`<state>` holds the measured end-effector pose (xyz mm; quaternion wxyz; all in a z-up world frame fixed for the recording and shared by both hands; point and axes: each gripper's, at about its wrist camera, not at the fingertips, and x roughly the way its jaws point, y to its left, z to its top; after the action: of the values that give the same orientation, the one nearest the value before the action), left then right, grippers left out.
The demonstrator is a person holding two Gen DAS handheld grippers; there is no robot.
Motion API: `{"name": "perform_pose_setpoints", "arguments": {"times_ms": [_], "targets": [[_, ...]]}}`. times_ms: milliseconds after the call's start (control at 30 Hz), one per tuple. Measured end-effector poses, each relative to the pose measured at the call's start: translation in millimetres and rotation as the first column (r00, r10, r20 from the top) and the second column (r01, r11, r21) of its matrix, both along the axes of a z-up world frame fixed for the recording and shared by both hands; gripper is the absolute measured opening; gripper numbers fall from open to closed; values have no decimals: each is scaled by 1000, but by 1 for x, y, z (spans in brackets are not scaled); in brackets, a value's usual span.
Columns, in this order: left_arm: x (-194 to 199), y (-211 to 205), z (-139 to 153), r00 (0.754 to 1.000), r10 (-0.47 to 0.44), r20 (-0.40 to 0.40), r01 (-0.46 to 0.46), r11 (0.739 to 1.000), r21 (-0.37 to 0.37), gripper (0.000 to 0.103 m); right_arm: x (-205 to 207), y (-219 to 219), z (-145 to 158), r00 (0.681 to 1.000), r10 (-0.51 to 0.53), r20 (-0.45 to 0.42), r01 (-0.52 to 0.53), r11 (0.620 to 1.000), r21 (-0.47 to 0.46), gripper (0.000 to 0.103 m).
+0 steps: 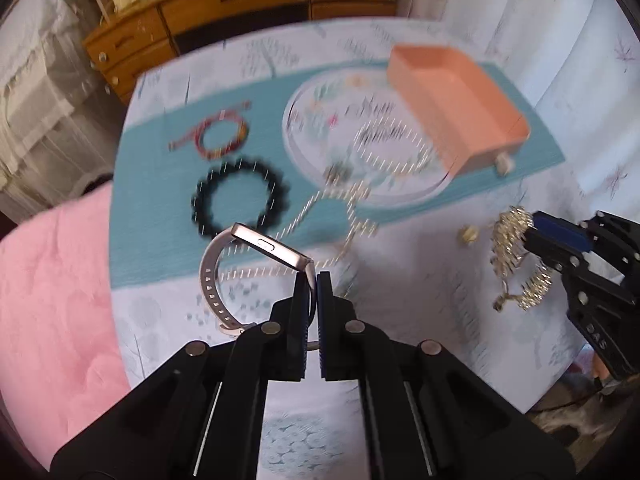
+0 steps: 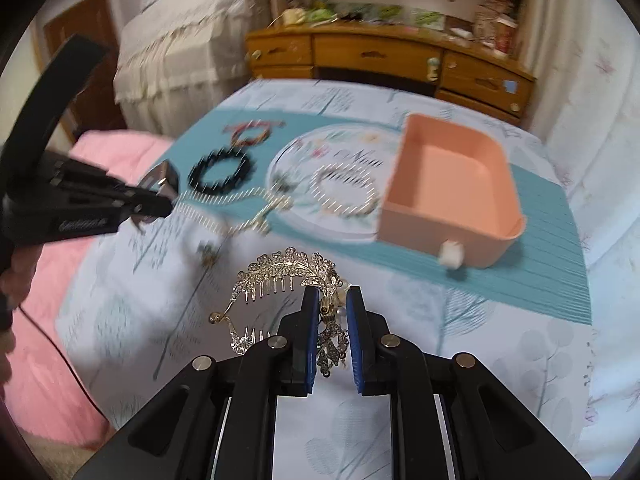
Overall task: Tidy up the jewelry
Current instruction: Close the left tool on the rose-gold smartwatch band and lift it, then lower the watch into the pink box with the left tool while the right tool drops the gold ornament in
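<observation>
My left gripper (image 1: 314,280) is shut on the strap of a beige wristwatch (image 1: 264,244), which hangs lifted above the table; it also shows as the left gripper (image 2: 166,204) in the right wrist view. My right gripper (image 2: 332,300) is shut on a gold rhinestone hair comb (image 2: 280,272), seen too as the hair comb (image 1: 516,256) in the left wrist view. An orange drawer-style box (image 2: 448,188) stands open on the teal mat (image 2: 540,264). A black bead bracelet (image 1: 240,196), a red braided bracelet (image 1: 220,136) and a gold chain (image 2: 344,192) lie on the mat, blurred.
A round floral plate (image 1: 320,160) sits under the gold chain. A small bead or earring (image 1: 469,235) lies on the patterned tablecloth. A pink blanket (image 1: 52,300) is at the left. A wooden dresser (image 2: 384,56) stands behind the table.
</observation>
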<state>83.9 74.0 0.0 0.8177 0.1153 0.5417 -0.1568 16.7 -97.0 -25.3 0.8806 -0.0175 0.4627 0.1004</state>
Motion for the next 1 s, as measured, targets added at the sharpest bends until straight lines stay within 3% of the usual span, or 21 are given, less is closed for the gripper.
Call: {"name": "perform_pose_setpoints", "arguments": {"times_ms": [233, 367, 633, 833, 1000], "targets": [[23, -73, 49, 995, -21, 100, 28, 997, -73, 2, 47, -74, 21, 984, -171, 42, 166, 981, 97, 14], [57, -117, 55, 995, -5, 99, 16, 993, -116, 2, 87, -108, 16, 977, -213, 31, 209, 974, 84, 14], [129, -194, 22, 998, 30, 55, -23, 991, -133, 2, 145, -143, -11, 961, -272, 42, 266, 957, 117, 14], [148, -198, 4, 997, 57, 56, -47, 986, -157, 2, 165, -142, -28, 963, -250, 100, 224, 950, 218, 14], [154, -205, -17, 999, 25, 40, -19, 989, -145, 2, 182, -147, -64, 956, -294, -23, 294, 949, 113, 14]]}}
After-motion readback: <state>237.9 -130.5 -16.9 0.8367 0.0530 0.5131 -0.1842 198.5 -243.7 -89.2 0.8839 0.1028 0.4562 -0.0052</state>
